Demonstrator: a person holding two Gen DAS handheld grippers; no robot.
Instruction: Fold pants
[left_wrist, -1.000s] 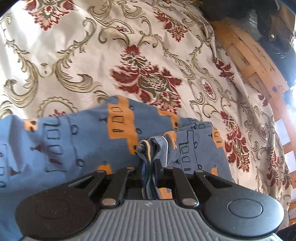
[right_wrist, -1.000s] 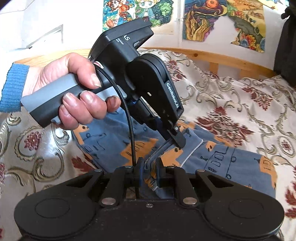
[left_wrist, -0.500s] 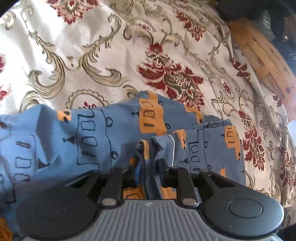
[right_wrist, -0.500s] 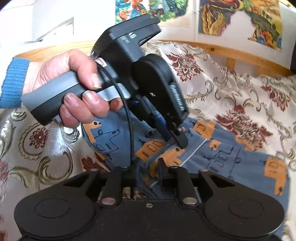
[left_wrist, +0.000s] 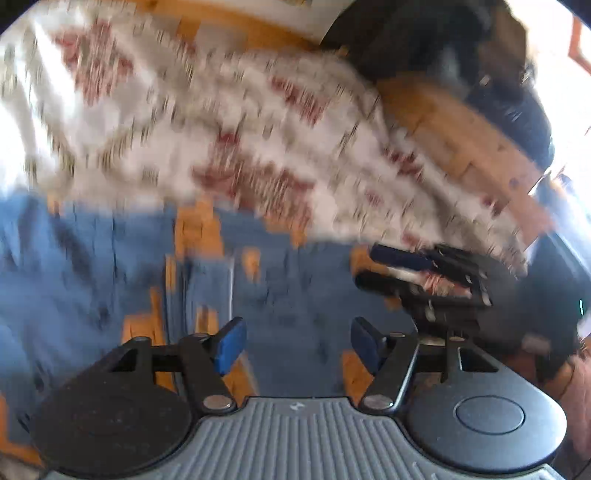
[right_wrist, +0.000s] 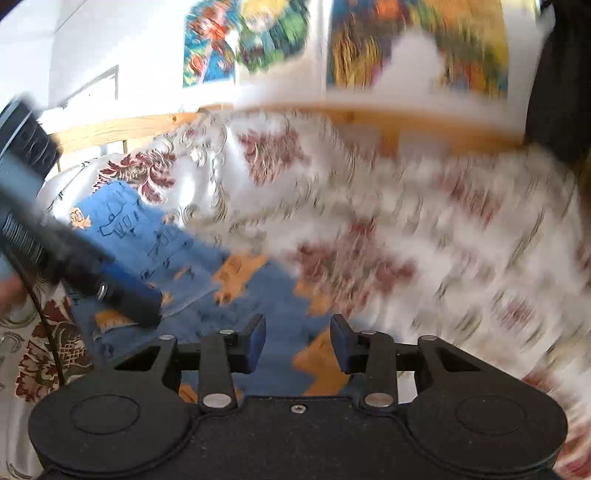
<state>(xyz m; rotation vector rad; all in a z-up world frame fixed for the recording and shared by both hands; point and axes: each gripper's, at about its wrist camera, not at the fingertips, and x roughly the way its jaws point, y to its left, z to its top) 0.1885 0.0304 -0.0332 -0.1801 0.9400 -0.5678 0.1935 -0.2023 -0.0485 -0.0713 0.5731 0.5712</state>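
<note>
Both grippers have let go: the left gripper (left_wrist: 295, 341) and right gripper (right_wrist: 297, 341), clamped on fabric 0.5 s ago, now hang spread and empty over the blue, orange-patterned cotton pants (left_wrist: 280, 291), lying on the floral bedspread (right_wrist: 424, 221) by its wooden-framed edge. That fold looks laid.

A home bedroom, by every sign. A bed spread with a cream coverlet (right_wrist: 424, 229) in red and gold floral damask. A pale wooden bed frame (right_wrist: 122, 131) along the far edge, and again at the side (left_wrist: 458, 136). Bright cartoon posters (right_wrist: 243, 35) stuck on a white wall (right_wrist: 85, 40) above it. Dark clothing or bags (left_wrist: 461, 48), too blurred to tell, beyond the bed's corner.
</note>
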